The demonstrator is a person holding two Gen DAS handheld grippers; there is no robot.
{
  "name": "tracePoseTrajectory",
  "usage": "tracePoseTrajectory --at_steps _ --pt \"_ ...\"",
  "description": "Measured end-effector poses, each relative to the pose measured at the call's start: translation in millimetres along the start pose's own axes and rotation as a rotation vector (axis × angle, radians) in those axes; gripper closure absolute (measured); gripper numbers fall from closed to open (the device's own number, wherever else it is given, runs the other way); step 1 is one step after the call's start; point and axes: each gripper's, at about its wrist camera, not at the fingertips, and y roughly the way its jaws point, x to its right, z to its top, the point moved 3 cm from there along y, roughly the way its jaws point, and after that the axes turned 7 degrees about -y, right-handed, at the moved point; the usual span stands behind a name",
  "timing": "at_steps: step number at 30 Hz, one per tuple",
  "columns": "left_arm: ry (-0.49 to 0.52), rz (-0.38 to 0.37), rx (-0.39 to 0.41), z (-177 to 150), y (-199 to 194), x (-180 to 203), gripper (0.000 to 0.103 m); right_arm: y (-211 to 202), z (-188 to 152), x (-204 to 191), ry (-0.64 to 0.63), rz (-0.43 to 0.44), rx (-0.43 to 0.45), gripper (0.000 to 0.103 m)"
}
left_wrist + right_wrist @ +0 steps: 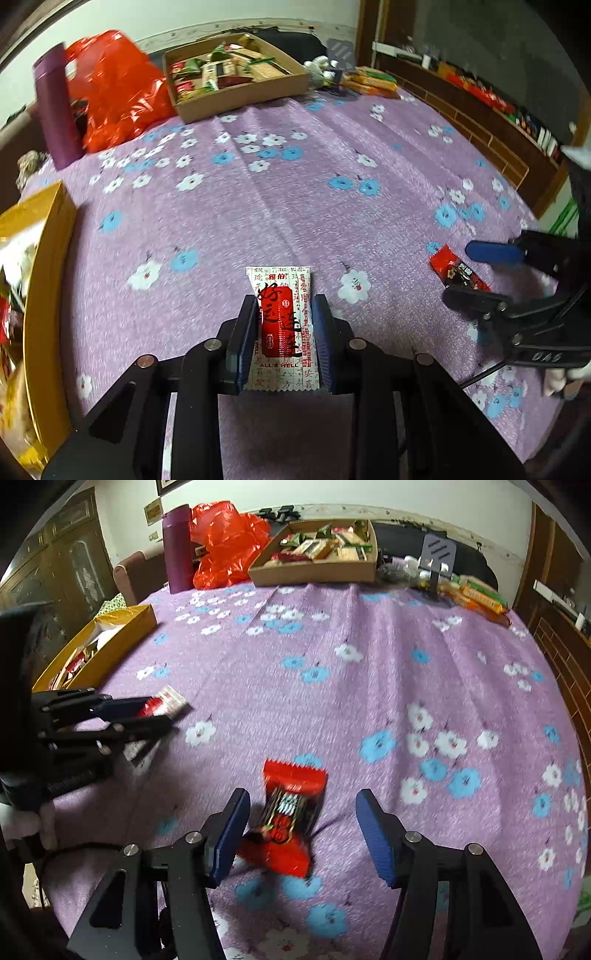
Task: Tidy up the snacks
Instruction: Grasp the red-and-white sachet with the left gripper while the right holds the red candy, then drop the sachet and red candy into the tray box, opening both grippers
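My left gripper (pixel 284 306) is shut on a white and red snack packet (pixel 282 325), held just above the purple flowered tablecloth (pixel 295 192); it also shows in the right wrist view (pixel 164 703). My right gripper (pixel 303 808) is open, its fingers either side of a red and black snack packet (pixel 288 816) lying on the cloth; this packet also shows in the left wrist view (pixel 458 267). A yellow box (pixel 110 642) holding snacks sits at the table's left edge. A brown cardboard tray (pixel 317 572) full of snacks stands at the back.
A purple bottle (pixel 177 550) and a red plastic bag (pixel 229 542) stand at the back left. Orange and green packets (pixel 480 598) and a grey stand (pixel 437 559) lie at the back right. Wooden cabinets line both sides of the room.
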Motion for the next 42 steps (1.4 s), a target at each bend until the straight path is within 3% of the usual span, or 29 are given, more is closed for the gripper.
tracePoseTrajectory --at_steps 2,5,10,16,22,29,39,42 --pt "-0.021 -0.011 0.011 -1.7 -4.5 -3.8 0.076 -0.2 -2.3 -6.9 -0.019 -0.043 0.007 0.043" --pt "-0.056 -0.032 0.028 -5.3 -12.3 -11.8 0.076 -3.4 -2.5 -18.4 -0.046 -0.042 0.014 0.077" --pt "-0.133 -0.058 0.081 -11.2 -36.1 -35.8 0.076 -9.9 1.7 -34.4 -0.066 -0.032 0.029 0.078" --pt "-0.282 -0.067 0.198 -27.4 -94.6 -91.0 0.076 -30.0 24.7 -68.0 -0.108 0.057 0.101 0.078" --pt "-0.442 0.048 0.301 -51.2 -143.6 -170.8 0.076 -34.9 63.1 -134.4 -0.187 0.205 0.131 0.078" --pt "-0.583 0.169 0.329 -75.9 -161.0 -250.0 0.075 -19.7 106.2 -226.8 -0.294 0.32 0.141 0.079" --pt "-0.671 0.105 0.342 -94.8 -159.9 -281.0 0.071 16.2 153.4 -320.9 -0.372 0.37 0.118 0.078" --pt "-0.679 0.094 0.365 -96.7 -167.6 -280.7 0.056 28.0 163.4 -330.6 -0.349 0.38 0.124 0.076"
